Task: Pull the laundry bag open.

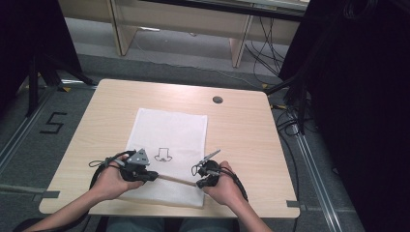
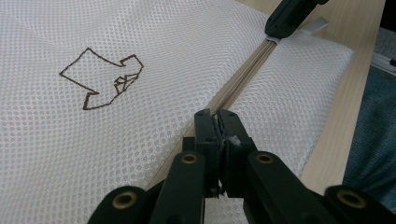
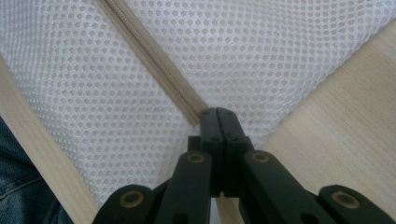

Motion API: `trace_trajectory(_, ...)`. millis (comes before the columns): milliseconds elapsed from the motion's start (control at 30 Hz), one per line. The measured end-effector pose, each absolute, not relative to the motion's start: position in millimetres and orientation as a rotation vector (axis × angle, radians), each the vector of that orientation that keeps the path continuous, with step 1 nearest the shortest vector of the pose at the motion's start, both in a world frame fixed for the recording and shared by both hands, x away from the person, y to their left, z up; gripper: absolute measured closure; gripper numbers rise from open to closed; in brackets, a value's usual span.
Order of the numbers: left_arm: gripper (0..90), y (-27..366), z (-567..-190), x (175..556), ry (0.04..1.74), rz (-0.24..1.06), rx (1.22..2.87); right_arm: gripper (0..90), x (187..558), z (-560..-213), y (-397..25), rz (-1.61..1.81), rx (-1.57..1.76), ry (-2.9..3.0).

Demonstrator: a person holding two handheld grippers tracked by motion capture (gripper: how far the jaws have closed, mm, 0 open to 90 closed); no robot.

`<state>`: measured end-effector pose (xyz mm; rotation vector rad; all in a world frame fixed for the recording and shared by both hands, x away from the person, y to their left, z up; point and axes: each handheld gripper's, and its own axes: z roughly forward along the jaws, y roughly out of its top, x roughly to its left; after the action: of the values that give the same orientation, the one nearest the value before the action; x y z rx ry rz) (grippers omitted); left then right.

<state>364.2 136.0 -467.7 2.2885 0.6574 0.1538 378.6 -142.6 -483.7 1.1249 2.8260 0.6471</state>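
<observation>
A white mesh bag (image 1: 169,140) lies flat on the wooden table (image 1: 241,140), with a brown hat-shaped outline (image 1: 163,154) stitched on it. Its beige zipper (image 1: 175,180) runs along the near side. My left gripper (image 1: 153,176) (image 2: 215,114) is shut on the zipper (image 2: 243,77), pinching a small pale piece that looks like the pull. At the zipper's right end, my right gripper (image 1: 198,182) (image 3: 217,112) is shut on the tape (image 3: 154,60) near the bag's corner. It also shows far off in the left gripper view, as the right gripper (image 2: 289,16).
A dark cable grommet (image 1: 217,99) sits in the table's far right part. The table's near edge (image 1: 169,211) runs just behind my hands. Dark curtains and floor cables (image 1: 290,121) stand to the right, and a desk frame (image 1: 183,29) lies beyond.
</observation>
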Motion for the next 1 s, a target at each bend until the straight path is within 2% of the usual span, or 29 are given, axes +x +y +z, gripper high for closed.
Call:
trace_trajectory(367,87.3,140,-467,364,0.702,0.151,2.264,90.0,378,-483,-143,0.642,1.127,2.823)
trace_trajectory(400,87.3,143,-467,366,0.654,0.153,2.292,90.0,379,-484,-143,0.649,1.11,2.829)
trace_trajectory(433,87.3,143,-468,363,0.709,0.144,2.259,90.0,379,-484,-143,0.65,1.112,2.83)
trace_trajectory(1000,87.3,146,-467,363,0.697,0.151,2.269,90.0,379,-484,-143,0.645,1.121,2.826)
